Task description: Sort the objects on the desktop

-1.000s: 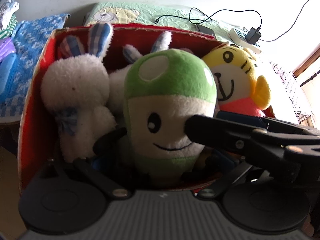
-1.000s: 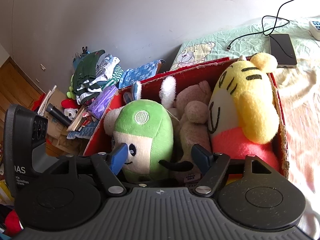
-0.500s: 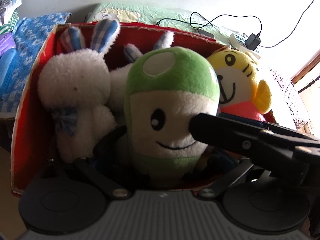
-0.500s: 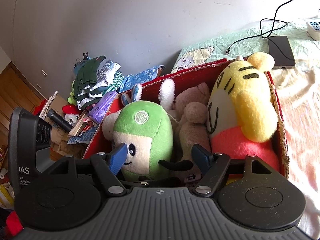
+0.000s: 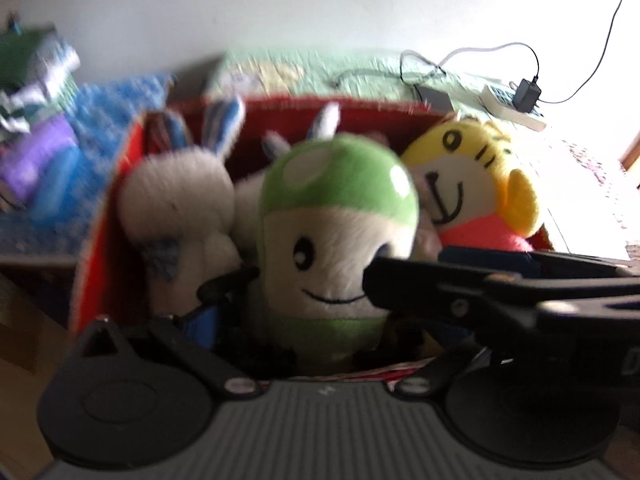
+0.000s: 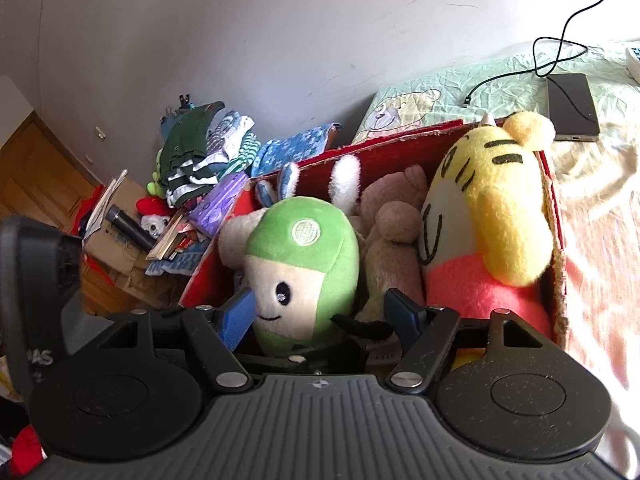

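Blue-padded fingers of the right gripper (image 6: 320, 316) stood apart on either side of the green mushroom plush (image 6: 304, 268), one pad by its face and the other just past its far flank, and whether they pressed the fabric or only bracketed it could not be told. The left gripper (image 5: 316, 320) sat low in front of the same toy in a blurred view; one blue pad (image 5: 202, 320) showed beside the plush's base, the other finger was hidden behind the right gripper's black frame, so how wide its jaws stood could not be told. The mushroom stood upright at the near side of the red box (image 6: 554, 216), wedged among a white rabbit (image 5: 180, 204) on one flank, a beige bear (image 6: 392, 240) behind, and a yellow tiger plush (image 6: 492, 208) filling the far end. By its look the toy was light, soft and squashy, with a fuzzy cover that would grip well; its rounded body would probably bulge and slip out of a shallow pinch. A hold across the pale middle below the green cap seemed soundest. Beyond the box lay a pile of folded clothes (image 6: 200, 152) by the wall, and a dark phone (image 6: 570, 106) on a green bedsheet (image 6: 496, 84).
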Action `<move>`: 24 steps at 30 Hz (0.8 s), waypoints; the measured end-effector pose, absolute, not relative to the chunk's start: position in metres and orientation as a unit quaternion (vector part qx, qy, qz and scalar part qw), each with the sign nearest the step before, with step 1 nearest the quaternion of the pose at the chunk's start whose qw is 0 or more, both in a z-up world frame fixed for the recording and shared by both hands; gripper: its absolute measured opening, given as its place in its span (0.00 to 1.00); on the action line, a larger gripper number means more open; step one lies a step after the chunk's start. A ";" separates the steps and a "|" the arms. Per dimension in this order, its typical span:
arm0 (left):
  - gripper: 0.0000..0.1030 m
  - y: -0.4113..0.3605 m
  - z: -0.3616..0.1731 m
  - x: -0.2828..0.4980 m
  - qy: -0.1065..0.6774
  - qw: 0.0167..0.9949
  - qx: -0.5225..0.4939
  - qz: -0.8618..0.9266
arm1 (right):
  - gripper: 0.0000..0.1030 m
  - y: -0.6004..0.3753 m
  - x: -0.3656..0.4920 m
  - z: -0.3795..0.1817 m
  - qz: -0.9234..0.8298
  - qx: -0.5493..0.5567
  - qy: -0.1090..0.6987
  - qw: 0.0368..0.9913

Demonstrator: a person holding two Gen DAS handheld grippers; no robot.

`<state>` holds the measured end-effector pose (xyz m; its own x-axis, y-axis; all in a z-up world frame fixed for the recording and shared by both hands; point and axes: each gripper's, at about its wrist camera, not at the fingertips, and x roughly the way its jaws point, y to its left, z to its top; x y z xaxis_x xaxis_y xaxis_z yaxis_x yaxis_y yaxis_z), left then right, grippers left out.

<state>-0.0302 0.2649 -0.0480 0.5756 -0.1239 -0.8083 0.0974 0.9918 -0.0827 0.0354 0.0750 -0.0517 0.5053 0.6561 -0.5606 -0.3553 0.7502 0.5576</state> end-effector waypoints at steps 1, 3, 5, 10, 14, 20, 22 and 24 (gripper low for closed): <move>0.99 0.260 -0.043 -0.034 0.450 0.891 -0.006 -0.054 | 0.71 0.071 0.033 -0.049 0.301 0.191 0.396 0.846; 0.99 0.250 -0.035 -0.040 0.445 0.895 0.004 -0.038 | 0.71 0.062 0.027 -0.042 0.299 0.190 0.389 0.850; 0.99 0.240 -0.028 -0.045 0.445 0.895 0.005 -0.024 | 0.71 0.051 0.019 -0.034 0.297 0.187 0.382 0.855; 0.99 0.212 -0.017 -0.060 0.452 0.892 0.004 -0.009 | 0.71 0.015 0.002 -0.020 0.272 0.193 0.364 0.869; 0.99 0.184 -0.014 -0.073 0.449 0.893 0.016 -0.002 | 0.71 -0.009 -0.011 -0.015 0.238 0.186 0.360 0.883; 0.99 0.145 -0.021 -0.087 0.462 0.886 0.032 -0.001 | 0.71 -0.045 -0.028 -0.019 0.183 0.179 0.367 0.894; 0.99 0.134 -0.025 -0.091 0.469 0.883 0.033 -0.001 | 0.71 -0.055 -0.032 -0.021 0.165 0.173 0.372 0.897; 0.99 0.123 -0.029 -0.095 0.476 0.879 0.038 0.001 | 0.71 -0.064 -0.036 -0.024 0.148 0.166 0.378 0.899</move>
<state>-0.0946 0.1235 -0.0293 0.5473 0.0385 -0.8361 0.0338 0.9971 0.0680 -0.0361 -0.0644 -0.0241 0.6703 0.3924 -0.6299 -0.1410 0.9006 0.4110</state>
